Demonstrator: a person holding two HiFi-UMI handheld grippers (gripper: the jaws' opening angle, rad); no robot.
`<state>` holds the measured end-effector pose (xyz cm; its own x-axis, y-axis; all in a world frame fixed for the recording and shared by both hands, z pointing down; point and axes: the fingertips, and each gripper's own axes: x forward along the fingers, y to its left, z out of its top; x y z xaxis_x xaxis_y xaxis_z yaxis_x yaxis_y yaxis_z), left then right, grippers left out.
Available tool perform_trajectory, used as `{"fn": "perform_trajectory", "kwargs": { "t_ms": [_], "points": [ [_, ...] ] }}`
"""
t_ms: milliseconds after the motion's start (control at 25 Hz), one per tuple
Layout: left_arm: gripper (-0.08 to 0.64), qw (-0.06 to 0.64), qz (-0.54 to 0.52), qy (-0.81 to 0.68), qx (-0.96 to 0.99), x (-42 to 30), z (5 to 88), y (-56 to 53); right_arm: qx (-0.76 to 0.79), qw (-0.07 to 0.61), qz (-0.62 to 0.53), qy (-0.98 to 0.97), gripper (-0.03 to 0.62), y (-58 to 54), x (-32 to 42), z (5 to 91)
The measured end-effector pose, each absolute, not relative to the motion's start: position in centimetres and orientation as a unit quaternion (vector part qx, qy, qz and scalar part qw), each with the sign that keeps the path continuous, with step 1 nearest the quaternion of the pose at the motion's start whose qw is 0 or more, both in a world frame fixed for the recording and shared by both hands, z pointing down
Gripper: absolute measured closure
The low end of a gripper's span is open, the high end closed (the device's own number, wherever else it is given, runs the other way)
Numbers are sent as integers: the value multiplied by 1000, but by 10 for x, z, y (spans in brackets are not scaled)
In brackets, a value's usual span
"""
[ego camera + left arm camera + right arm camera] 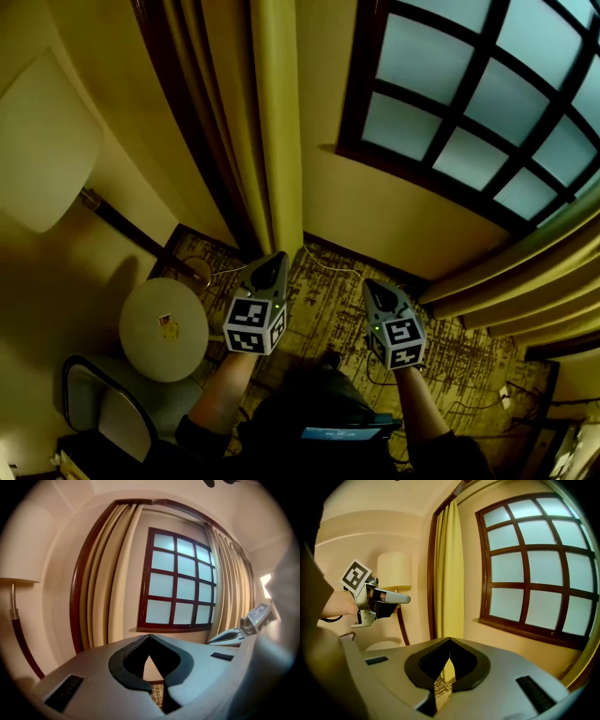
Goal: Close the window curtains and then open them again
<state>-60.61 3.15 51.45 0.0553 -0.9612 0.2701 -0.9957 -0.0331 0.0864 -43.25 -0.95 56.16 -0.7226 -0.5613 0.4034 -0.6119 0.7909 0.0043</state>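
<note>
Head view puts the window (478, 103) at 1 o'clock, uncovered, with both curtains gathered to its sides. The left curtain (277, 122) hangs in folds at 12 o'clock, and the right curtain (525, 272) is bunched at 4 o'clock. Patterned carpet (319, 309) lies below, a lamp (42, 141) stands at 9 o'clock, and a small round worktop (150, 352) sits at 8 o'clock.

I hold the left gripper (272, 261) pointed at the foot of the left curtain, near it but not touching. The right gripper (375, 286) is just beside it, towards 3 o'clock. Each gripper view shows its jaws pressed together with nothing between them, only wall and carpet beyond.

With the glass bare, I judge that no curtain is being drawn at this moment.

The cloth looks soft, thick and fairly weighty, so it should fold easily and will not slip from a firm pinch. I would spread the jaws first and then take the inner edge fold of the left curtain, the pale one nearest the window. I would pull level along the rail. A downward tug could strain whatever holds the curtains up, which I cannot see.
</note>
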Motion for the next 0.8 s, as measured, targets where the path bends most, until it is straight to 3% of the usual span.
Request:
{"fn": "perform_trajectory", "kwargs": {
  "t_ms": [280,360,480,640,800],
  "points": [
    [560,94,59,-725,680,-622,487,-19,288,172,55,-941,577,-54,-454,538],
    [504,81,55,-733,674,-625,474,-37,277,162,49,-946,577,-69,-462,529],
    [478,50,48,-744,665,-636,444,-63,253,145,28,-956,577,-90,-485,505],
    [359,-1,44,-764,644,-656,391,-91,230,126,-3,-965,577,-114,-511,467],
    [341,-59,33,-784,617,-686,327,-115,216,97,-48,-970,577,-129,-539,413]
  ]
}}
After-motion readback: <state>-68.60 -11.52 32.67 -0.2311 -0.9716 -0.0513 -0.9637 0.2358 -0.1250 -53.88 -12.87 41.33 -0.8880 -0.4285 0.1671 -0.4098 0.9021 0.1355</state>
